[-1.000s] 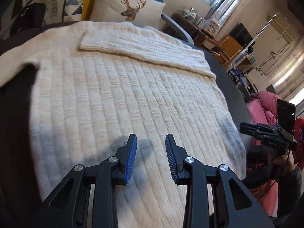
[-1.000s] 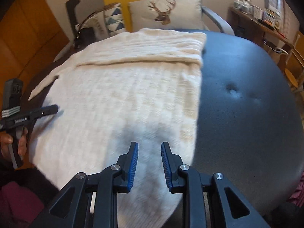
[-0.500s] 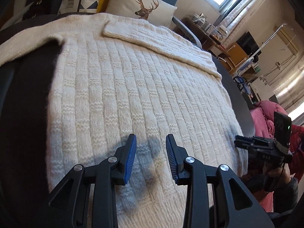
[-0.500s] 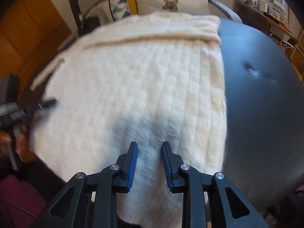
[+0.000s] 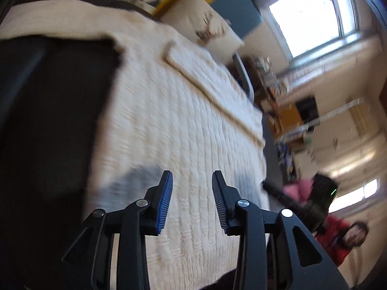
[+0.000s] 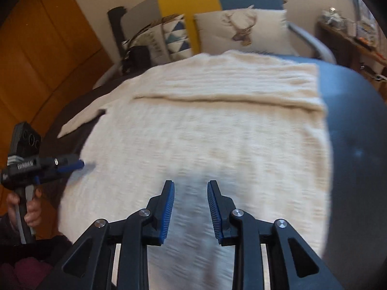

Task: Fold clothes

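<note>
A cream knitted sweater [image 6: 217, 133] lies flat on a dark round upholstered seat [image 6: 358, 145]. One sleeve [image 6: 229, 84] is folded across its far end, and the other sleeve [image 6: 79, 120] reaches out to the left. My right gripper [image 6: 190, 186] hovers open over the near hem with nothing between its blue pads. My left gripper [image 5: 192, 176] is open too, above the sweater [image 5: 181, 120] near its left edge, in a blurred view. From the right wrist it shows at the left [image 6: 72, 165], held by a hand [image 6: 31, 207]. The right gripper [image 5: 290, 198] appears blurred at the sweater's right edge.
A deer cushion [image 6: 241, 29], a triangle-print cushion [image 6: 174, 36] and a black bag [image 6: 137, 55] sit behind the seat. Orange wooden panels [image 6: 48, 48] stand at the left. A cluttered shelf [image 6: 350, 36] is at the right. Bare dark seat [image 5: 48, 120] lies left of the sweater.
The left wrist view has swung and tilted fast, now blurred, closer to the sweater's left edge. The right gripper has pulled back from the sweater. Both stay open.
</note>
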`<state>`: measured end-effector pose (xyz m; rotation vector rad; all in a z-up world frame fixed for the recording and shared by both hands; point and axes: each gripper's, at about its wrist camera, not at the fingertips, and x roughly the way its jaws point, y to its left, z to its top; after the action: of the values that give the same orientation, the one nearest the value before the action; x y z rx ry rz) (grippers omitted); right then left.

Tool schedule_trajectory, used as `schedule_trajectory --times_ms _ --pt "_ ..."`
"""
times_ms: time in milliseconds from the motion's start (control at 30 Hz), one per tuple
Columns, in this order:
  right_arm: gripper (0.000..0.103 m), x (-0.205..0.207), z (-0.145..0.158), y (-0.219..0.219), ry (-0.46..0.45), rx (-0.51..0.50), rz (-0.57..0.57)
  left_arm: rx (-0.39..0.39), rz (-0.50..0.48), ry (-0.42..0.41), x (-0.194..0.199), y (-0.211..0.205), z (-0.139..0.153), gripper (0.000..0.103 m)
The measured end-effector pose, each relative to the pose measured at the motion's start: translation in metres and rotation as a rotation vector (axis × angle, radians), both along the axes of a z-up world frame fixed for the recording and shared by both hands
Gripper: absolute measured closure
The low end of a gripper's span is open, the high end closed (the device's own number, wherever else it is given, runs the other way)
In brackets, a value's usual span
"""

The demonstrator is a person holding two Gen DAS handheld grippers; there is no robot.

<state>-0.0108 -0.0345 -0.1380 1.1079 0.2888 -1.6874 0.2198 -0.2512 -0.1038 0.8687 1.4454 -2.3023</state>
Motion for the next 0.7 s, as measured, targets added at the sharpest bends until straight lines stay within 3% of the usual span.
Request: schedule_trajectory --times_ms 167,267,467,600,700 --pt "0.074 0.015 -0.018 -0.023 -0.052 -0.007 0.030 0.048 0.348 0.008 0.095 -0.073 0.006 0.056" --pt "0.074 0.012 -0.017 -0.029 -0.056 -0.012 0.021 0.122 0.527 0.048 0.145 -0.114 0.001 0.056" --pt "0.074 0.006 -0.008 -0.037 -0.047 -0.010 -0.003 0.235 0.825 0.086 0.208 -0.180 -0.013 0.056" --pt "0.074 0.002 -0.009 -0.047 -0.042 0.001 -0.018 0.309 0.998 0.075 0.239 -0.217 -0.025 0.056" --pt "0.074 0.001 -0.008 -0.055 -0.033 0.009 -0.020 0.372 1.040 0.074 0.242 -0.234 -0.038 0.056"
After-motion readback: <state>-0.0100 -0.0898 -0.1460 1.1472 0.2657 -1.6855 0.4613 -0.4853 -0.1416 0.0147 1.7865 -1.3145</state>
